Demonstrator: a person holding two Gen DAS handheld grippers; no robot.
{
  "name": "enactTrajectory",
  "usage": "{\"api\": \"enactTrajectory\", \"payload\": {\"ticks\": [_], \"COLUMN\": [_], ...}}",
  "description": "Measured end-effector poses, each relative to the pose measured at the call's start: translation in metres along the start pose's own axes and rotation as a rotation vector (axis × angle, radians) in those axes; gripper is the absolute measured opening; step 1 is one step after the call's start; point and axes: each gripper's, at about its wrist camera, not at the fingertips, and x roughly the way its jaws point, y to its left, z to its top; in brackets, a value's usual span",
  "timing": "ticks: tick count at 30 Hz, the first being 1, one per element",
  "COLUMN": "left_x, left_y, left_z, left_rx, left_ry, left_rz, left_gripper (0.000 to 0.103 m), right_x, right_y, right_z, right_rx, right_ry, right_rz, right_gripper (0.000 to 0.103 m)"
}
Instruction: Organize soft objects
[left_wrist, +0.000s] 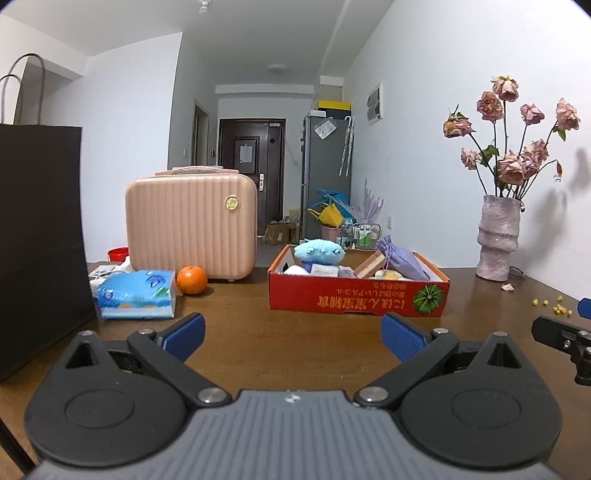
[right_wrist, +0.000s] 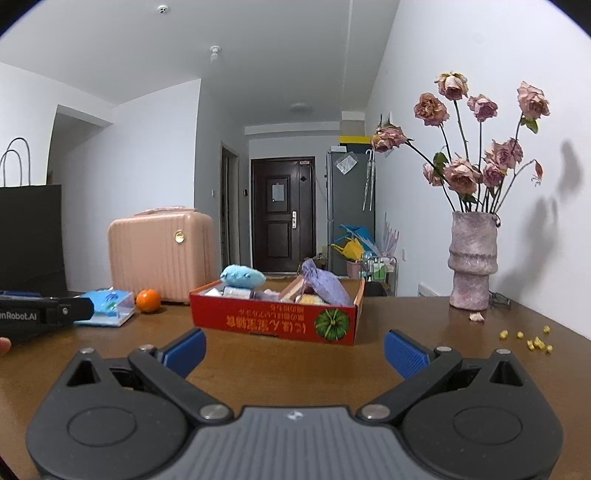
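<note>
A shallow red cardboard box (left_wrist: 354, 297) (right_wrist: 273, 319) stands on the brown table. Inside it lie a light blue plush toy (left_wrist: 319, 252) (right_wrist: 242, 276), a lilac drawstring pouch (left_wrist: 400, 260) (right_wrist: 325, 284) and other soft items, partly hidden by the box wall. My left gripper (left_wrist: 293, 334) hovers low over the table in front of the box, open with nothing between its blue pads. My right gripper (right_wrist: 295, 350) is also open and empty, just short of the box. A blue tissue pack (left_wrist: 136, 293) (right_wrist: 107, 304) lies to the left.
A pink ribbed case (left_wrist: 192, 225) (right_wrist: 160, 254) and an orange (left_wrist: 191, 279) (right_wrist: 148, 300) stand behind the tissue pack. A black paper bag (left_wrist: 37, 236) fills the far left. A vase of dried roses (left_wrist: 498, 236) (right_wrist: 472, 258) stands at right, with yellow crumbs (right_wrist: 532, 339) nearby.
</note>
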Motion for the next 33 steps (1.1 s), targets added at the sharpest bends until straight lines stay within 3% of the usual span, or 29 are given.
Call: {"api": "enactTrajectory", "payload": {"ticks": [6,16,33], "left_x": [-0.028,-0.072,-0.085], "left_y": [0.003,-0.005,-0.008], "left_z": [-0.021,-0.039,-0.038], "left_rx": [-0.003,0.041,0.040], "left_ry": [0.037,0.012,-0.015], "left_rz": [0.013,0.016,0.008], "left_gripper": [0.103,0.103,0.103], "right_x": [-0.030,-0.057,-0.068], "right_y": [0.002,0.011,0.015], "right_z": [-0.008,-0.018,-0.015], "right_rx": [-0.006,-0.016,-0.018], "right_ry": [0.015,0.040,0.024], "right_rz": [0.005,0.024,0.026], "right_gripper": [0.103,0.103,0.103]}}
